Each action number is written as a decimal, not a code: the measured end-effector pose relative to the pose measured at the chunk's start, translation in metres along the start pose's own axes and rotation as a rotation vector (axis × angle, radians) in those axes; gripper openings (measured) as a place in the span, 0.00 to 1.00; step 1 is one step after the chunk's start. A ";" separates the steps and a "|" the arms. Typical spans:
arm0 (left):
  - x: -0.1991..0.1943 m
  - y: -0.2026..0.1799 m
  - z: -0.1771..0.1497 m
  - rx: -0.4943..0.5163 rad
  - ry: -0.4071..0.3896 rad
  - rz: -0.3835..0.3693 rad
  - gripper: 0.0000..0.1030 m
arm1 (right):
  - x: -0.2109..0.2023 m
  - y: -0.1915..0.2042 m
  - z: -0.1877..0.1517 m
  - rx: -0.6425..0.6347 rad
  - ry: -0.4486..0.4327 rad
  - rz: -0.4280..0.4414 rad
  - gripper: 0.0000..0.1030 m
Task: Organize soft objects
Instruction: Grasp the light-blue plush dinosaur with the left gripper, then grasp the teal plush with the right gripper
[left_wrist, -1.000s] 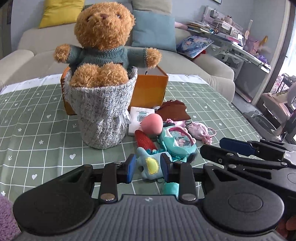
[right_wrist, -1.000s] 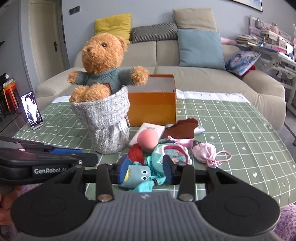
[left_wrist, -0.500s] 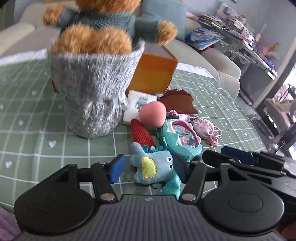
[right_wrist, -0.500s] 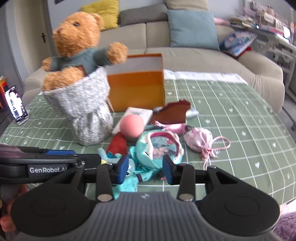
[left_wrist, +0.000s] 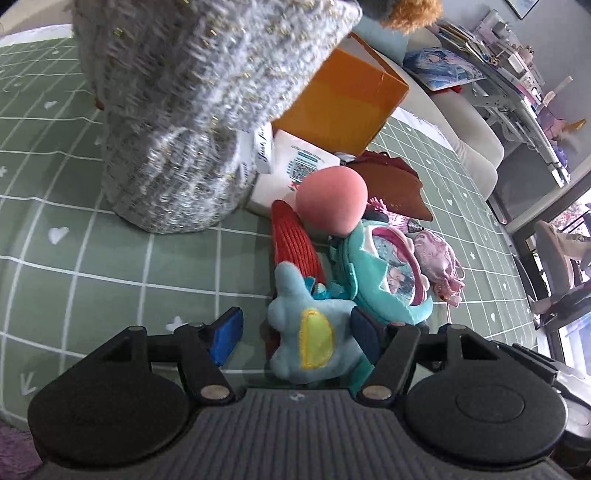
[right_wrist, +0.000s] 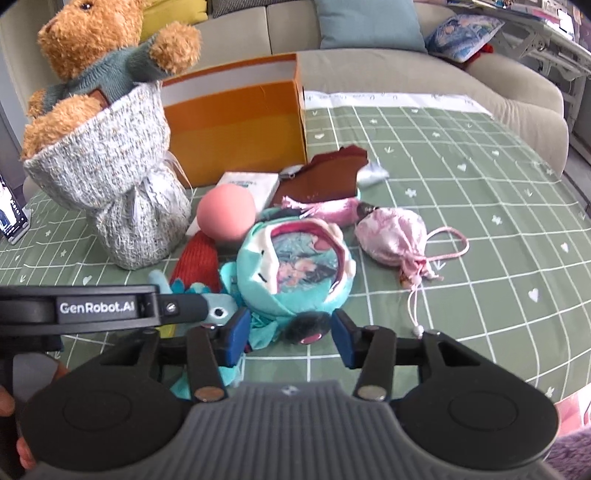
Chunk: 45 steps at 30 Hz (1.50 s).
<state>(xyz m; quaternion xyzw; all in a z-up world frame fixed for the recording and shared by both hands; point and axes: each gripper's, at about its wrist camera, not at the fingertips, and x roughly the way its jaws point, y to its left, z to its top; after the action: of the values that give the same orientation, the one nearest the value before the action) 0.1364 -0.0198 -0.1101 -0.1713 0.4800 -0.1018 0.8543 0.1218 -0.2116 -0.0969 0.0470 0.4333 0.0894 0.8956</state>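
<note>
Tools lower than before, jaws just widened: left tool (left_wrist: 295, 334) straddles blue plush (left_wrist: 310, 343); right tool (right_wrist: 290, 338) open over teal pouch (right_wrist: 295, 266).

Soft toys (right_wrist: 291, 258) heaped, bear (right_wrist: 99, 59) upright

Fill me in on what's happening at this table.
A person is sorting a pile of soft toys with two handheld grippers. The left gripper, jaws just opened, straddles a small blue plush without clamping it. The right gripper, jaws also just opened wider, sits at the near edge of the round teal plush. Nothing is gripped yet. The orange box stands behind.
</note>
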 end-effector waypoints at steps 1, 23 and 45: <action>0.003 0.000 0.000 0.000 0.003 -0.008 0.66 | 0.002 0.000 0.000 0.000 0.003 -0.001 0.50; -0.015 -0.004 0.008 0.120 -0.070 0.060 0.32 | 0.034 0.050 0.000 -0.340 -0.042 -0.116 0.57; -0.022 0.003 0.006 0.114 -0.058 0.049 0.32 | 0.034 0.068 -0.017 -0.580 -0.055 -0.147 0.13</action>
<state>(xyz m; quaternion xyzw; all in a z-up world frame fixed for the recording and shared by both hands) 0.1300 -0.0087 -0.0916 -0.1133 0.4526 -0.1032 0.8784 0.1212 -0.1378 -0.1224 -0.2398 0.3673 0.1428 0.8872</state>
